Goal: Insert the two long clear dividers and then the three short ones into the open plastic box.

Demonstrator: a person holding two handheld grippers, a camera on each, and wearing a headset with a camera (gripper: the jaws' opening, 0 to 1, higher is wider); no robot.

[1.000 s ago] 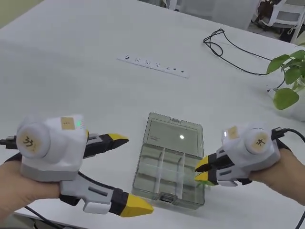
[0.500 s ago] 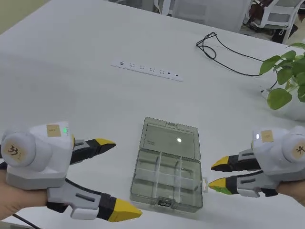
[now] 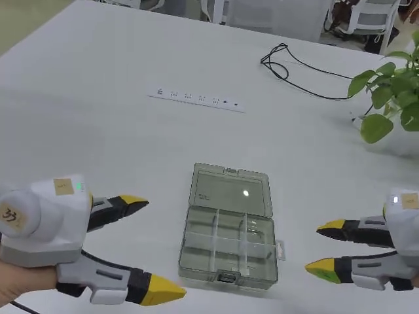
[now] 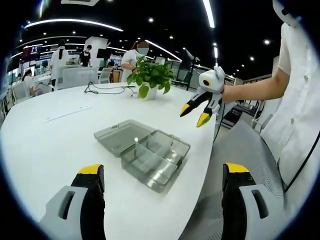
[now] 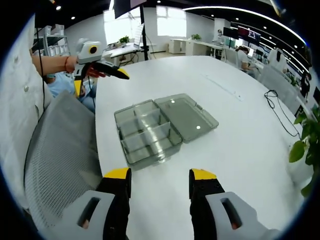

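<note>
The clear plastic box (image 3: 228, 245) lies open on the white table, lid (image 3: 230, 190) flat behind it, with clear dividers (image 3: 226, 235) standing inside as a grid. The box (image 4: 150, 157) also appears between my jaws in the left gripper view, and the same box (image 5: 150, 132) in the right gripper view. My left gripper (image 3: 144, 245) is open, left of the box and apart from it. My right gripper (image 3: 324, 248) is open too, right of the box, holding nothing.
A white power strip (image 3: 195, 99) lies farther back on the table (image 3: 98, 78). A black cable (image 3: 294, 65) loops at the back right, beside a green plant (image 3: 386, 98). A mesh chair (image 5: 55, 165) stands at the table's near edge.
My right gripper has drawn back to the right, away from the box's right side, and opened wider. The left gripper has shifted slightly left and down. The head camera has moved.
</note>
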